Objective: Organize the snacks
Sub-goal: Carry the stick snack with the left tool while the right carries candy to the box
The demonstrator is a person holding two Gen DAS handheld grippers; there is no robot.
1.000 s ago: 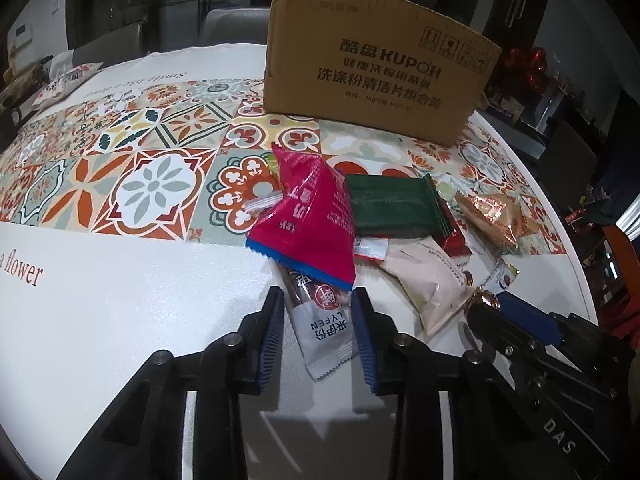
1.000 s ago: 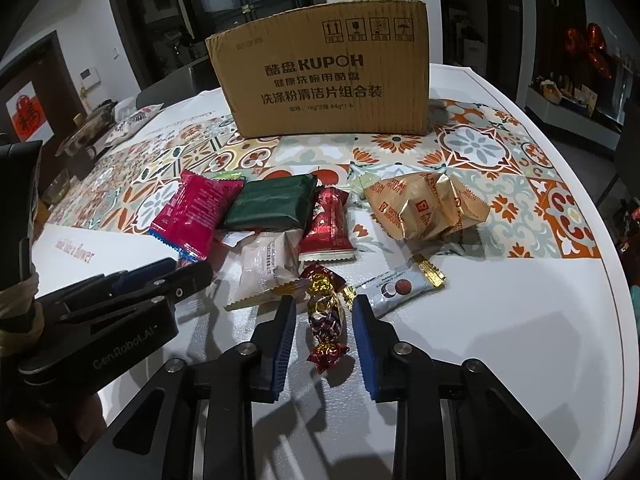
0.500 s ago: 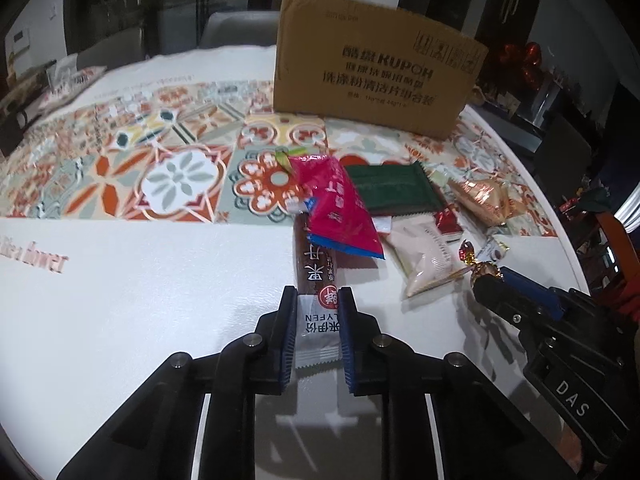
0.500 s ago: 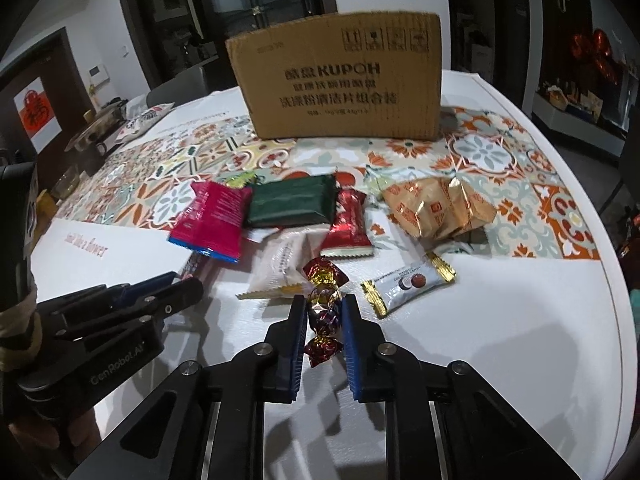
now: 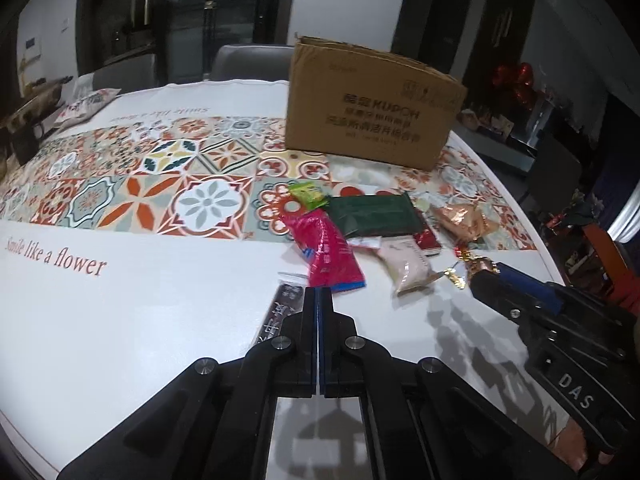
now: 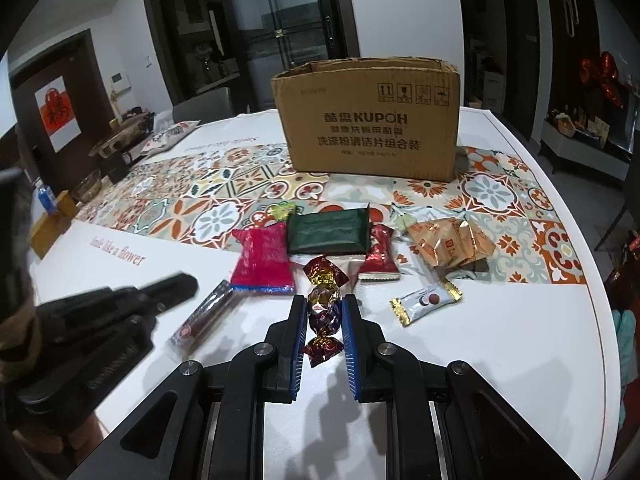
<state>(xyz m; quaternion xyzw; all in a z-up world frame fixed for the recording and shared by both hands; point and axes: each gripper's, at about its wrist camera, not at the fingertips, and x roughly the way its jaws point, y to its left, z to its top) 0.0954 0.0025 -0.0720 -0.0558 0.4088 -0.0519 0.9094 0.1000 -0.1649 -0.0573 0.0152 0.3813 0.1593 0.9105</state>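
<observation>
Behind the snack pile (image 6: 344,240): cardboard box (image 6: 370,120), both on the table (image 6: 500,340). Left of pile: long stick packet (image 6: 202,316). Right: small sachet (image 6: 426,302).

We see a brown cardboard box (image 6: 370,120), a dark green packet (image 6: 328,232), a magenta pouch (image 6: 262,260), perhaps gold-wrapped biscuits (image 6: 450,246).

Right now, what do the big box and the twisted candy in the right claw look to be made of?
The box looks like plain brown corrugated cardboard, matte, with ragged top edges and printed lettering. The candy seems wrapped in crinkled metallic foil, red and gold, glinting at its creases; the right claw is shut on it.
</observation>
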